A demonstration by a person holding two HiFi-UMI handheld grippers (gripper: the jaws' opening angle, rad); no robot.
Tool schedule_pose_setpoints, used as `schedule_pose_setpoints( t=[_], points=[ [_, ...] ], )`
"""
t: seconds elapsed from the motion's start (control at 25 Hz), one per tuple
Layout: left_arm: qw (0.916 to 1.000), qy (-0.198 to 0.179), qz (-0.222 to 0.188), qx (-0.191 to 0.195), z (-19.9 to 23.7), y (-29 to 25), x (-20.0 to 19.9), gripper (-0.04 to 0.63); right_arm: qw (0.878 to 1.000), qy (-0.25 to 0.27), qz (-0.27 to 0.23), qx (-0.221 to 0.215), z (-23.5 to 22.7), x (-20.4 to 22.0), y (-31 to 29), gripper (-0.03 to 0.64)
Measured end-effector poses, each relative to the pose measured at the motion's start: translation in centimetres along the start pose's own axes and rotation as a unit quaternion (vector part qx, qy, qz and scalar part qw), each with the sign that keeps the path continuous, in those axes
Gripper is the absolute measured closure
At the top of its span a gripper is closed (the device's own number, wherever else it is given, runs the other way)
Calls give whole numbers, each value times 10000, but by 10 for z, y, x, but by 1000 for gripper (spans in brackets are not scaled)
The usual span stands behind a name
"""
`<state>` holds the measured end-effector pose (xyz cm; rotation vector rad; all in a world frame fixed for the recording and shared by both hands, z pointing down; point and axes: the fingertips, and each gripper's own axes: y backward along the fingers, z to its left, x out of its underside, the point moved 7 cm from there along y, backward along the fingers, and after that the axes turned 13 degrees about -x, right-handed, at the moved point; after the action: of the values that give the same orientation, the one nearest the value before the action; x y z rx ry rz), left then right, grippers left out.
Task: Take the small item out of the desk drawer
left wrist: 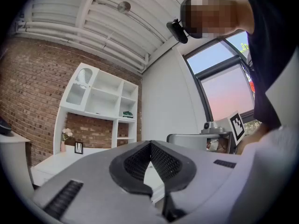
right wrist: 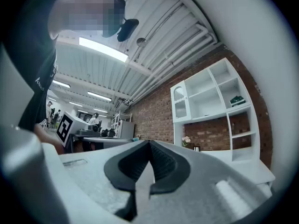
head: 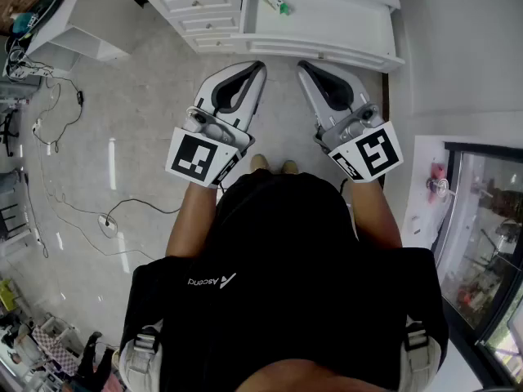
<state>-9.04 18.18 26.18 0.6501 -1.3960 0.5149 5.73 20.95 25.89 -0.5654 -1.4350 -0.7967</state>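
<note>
In the head view a white desk stands ahead of me, with a stack of closed drawers at its left. No small item shows; the drawer insides are hidden. A green object lies on the desk top. My left gripper and right gripper hang side by side above the floor, just short of the desk's front edge, both pointing at it. In the left gripper view the left gripper is shut with nothing between its pads. My right gripper is shut and empty too.
Cables trail over the grey floor at the left. A white shelf unit stands at the far left, a glass-fronted cabinet at the right. A white hutch with open shelves rises over the desk against a brick wall.
</note>
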Motion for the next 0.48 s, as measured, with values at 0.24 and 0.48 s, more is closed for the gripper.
schedule_pose_setpoints(
  t=[0.24, 0.48],
  points=[
    [10000, 2, 28, -29, 9, -3, -1, 597, 9999, -67, -86, -36, -3, 0, -7, 617],
    [9998, 107, -140, 10, 22, -4, -4, 597, 9999, -68, -109, 55, -5, 0, -16, 617]
  ],
)
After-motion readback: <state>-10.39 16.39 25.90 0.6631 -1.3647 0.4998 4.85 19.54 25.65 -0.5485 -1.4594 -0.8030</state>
